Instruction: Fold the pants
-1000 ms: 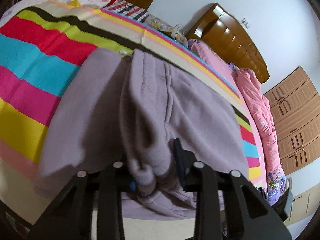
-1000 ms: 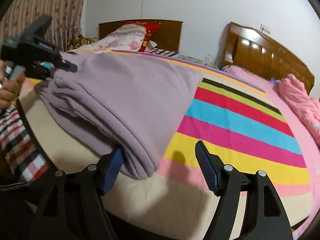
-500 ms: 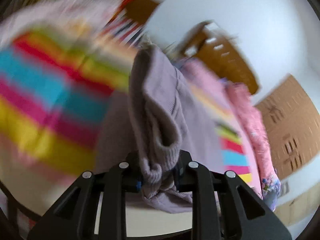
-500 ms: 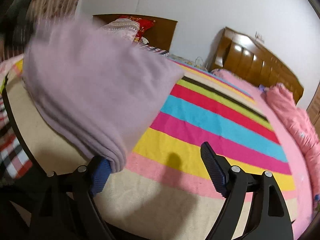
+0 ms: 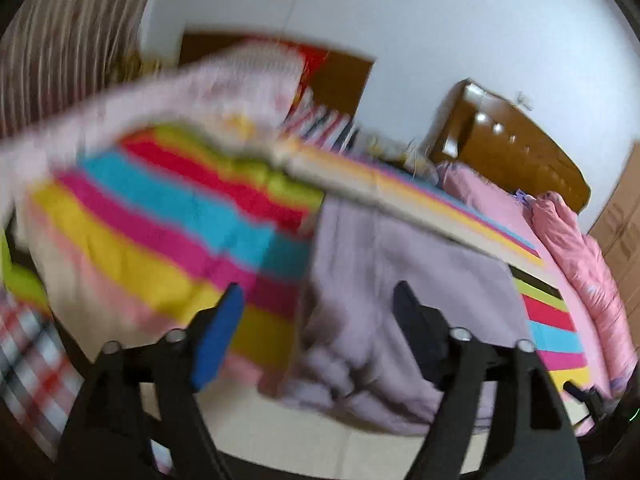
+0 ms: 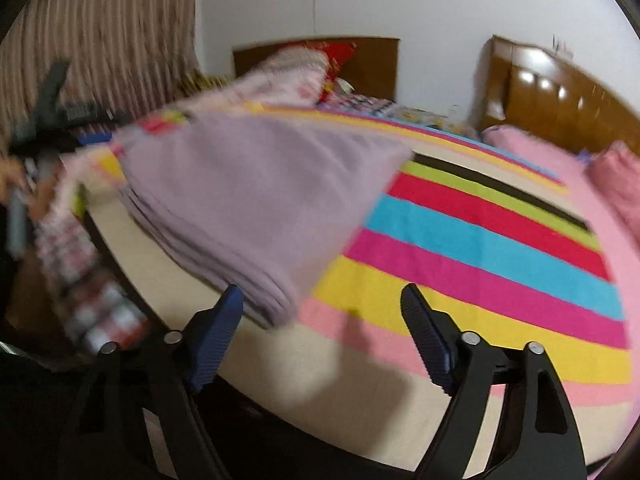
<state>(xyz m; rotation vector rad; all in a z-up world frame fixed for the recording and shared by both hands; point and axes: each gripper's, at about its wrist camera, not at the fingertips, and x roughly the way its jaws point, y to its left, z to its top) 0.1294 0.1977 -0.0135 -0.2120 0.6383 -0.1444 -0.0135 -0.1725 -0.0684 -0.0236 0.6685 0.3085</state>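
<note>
The folded lilac pants [image 5: 408, 300] lie on the striped blanket [image 5: 160, 232] near the bed's front edge. In the left wrist view, the left gripper [image 5: 316, 332] stands wide apart, having just sprung open; the bunched waistband end of the pants lies beyond and between its fingers, but neither pad presses it. This view alone shows a wardrobe [image 5: 624, 232] at far right and the pink duvet [image 5: 576, 256] running along the bed's right side. The right wrist view shows the pants from their other end: a neat stacked fold whose near corner lies just past the right gripper [image 6: 320, 316], which is also open and holds nothing. Only here is the left tool seen from outside, blurred at far left, with a hand [image 6: 16, 184] on it.
</note>
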